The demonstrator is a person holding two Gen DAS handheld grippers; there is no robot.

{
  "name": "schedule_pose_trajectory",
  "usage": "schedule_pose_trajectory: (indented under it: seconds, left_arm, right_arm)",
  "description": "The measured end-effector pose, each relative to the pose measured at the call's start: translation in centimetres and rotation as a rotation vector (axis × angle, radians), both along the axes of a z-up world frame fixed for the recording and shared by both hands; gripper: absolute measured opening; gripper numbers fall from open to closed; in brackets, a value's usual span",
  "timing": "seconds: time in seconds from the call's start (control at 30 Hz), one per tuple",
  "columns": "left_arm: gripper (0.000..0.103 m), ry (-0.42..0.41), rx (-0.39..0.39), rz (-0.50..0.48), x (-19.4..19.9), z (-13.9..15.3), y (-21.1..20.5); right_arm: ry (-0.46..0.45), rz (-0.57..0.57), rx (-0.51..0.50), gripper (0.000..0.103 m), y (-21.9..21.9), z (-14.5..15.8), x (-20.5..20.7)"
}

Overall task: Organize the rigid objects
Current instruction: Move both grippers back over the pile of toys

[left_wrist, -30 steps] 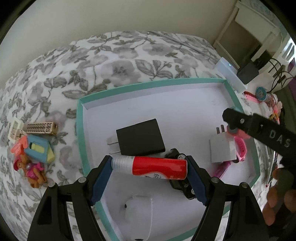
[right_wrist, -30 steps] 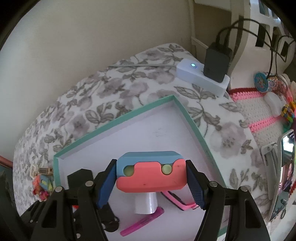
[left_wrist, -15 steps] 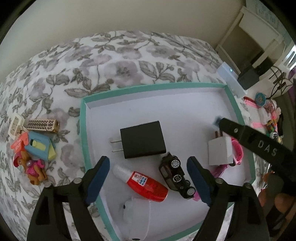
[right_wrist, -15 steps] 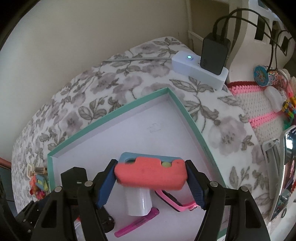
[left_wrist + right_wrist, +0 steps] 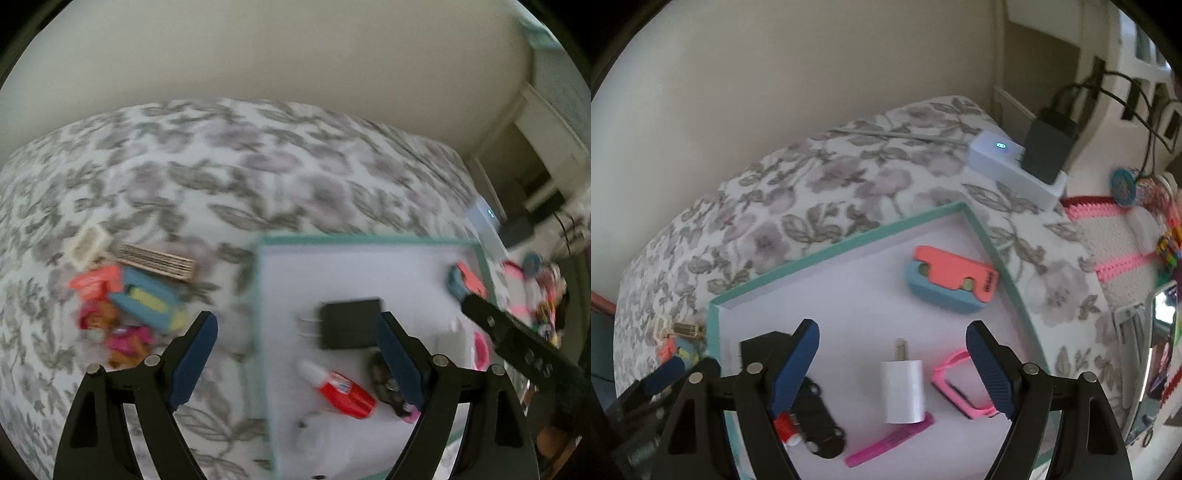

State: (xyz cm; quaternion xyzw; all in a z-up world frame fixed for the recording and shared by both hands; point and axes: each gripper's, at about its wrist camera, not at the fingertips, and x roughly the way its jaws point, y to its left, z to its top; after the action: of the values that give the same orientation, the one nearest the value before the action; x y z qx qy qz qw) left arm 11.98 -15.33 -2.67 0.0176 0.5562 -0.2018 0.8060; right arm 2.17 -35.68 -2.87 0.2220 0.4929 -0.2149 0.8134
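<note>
Our right gripper [image 5: 892, 363] was opening, empty, above the coral-and-blue plastic block [image 5: 951, 278] lying inside the teal-rimmed white cardboard tray [image 5: 827, 251]; our left gripper [image 5: 297, 356] hung wide and empty by the bedspread's leftover toy pile [image 5: 129, 299]. Next we judged centring over one toy best. No lettering read clearly.

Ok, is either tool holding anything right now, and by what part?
Nothing is held. The left tool is open and empty; the right tool's jaws are opening, with the coral-and-blue block lying free in the tray.
</note>
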Motion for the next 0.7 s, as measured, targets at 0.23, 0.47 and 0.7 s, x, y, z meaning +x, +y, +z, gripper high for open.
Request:
schedule_pose_trajectory:
  seconds: [0.23, 0.47, 0.7]
  left_arm:
    - [0.087, -0.026, 0.026, 0.145, 2.1, 0.2, 4.8]
    - [0.088, -0.038, 0.053, 0.274, 3.7, 0.1, 10.3]
    - [0.088, -0.048, 0.08, 0.387, 4.7, 0.6, 16.1]
  right_arm:
    - [-0.001, 0.089, -0.029, 0.1, 3.5, 0.1, 1.7]
    - [-0.014, 0.164, -0.026, 0.103, 6.2, 0.3, 3.1]
    - [-0.037, 0.231, 0.011, 0.103, 9.1, 0.5, 4.3]
